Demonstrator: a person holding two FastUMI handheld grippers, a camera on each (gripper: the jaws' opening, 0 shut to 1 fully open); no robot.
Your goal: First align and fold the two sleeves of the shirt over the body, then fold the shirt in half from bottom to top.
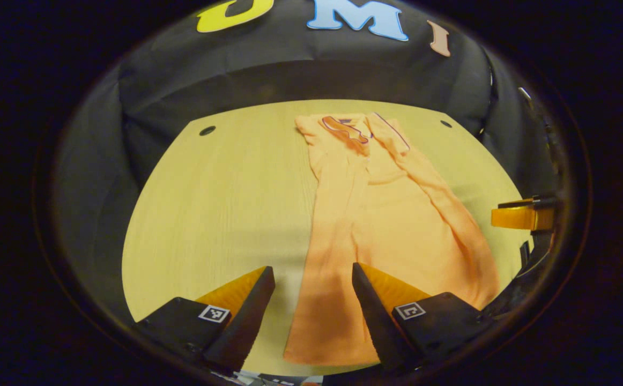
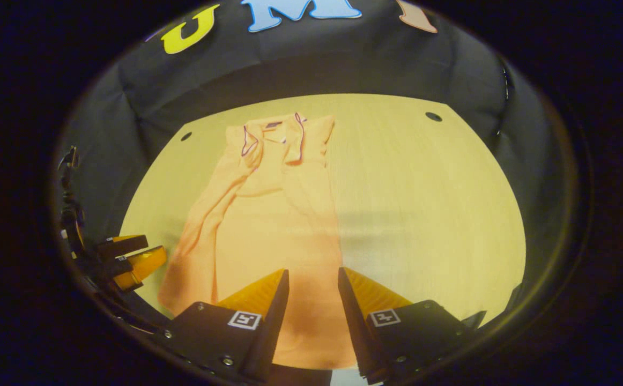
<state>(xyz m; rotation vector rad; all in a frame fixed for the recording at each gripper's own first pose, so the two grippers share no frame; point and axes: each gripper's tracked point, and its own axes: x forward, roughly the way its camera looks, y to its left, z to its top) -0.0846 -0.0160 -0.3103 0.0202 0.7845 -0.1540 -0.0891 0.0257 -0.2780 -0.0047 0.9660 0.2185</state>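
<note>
Left gripper view showing an orange shirt (image 1: 386,225) lying lengthwise on the pale wooden surface (image 1: 220,203), sleeves folded over its body, collar at the far end, left claw (image 1: 313,300) and right claw (image 2: 313,297) both gaping apart, hovering above the shirt's near hem, gripping nothing.

The shirt (image 1: 392,214) at frame centre is soft matt cloth, lightly creased. Beneath it the table (image 1: 225,203) shows pale, smooth wood grain. The wall (image 1: 290,75) along the top is matt black cloth.

shirt (image 1: 392,214) on table (image 1: 220,198) — collar (image 1: 351,128) farthest
</note>
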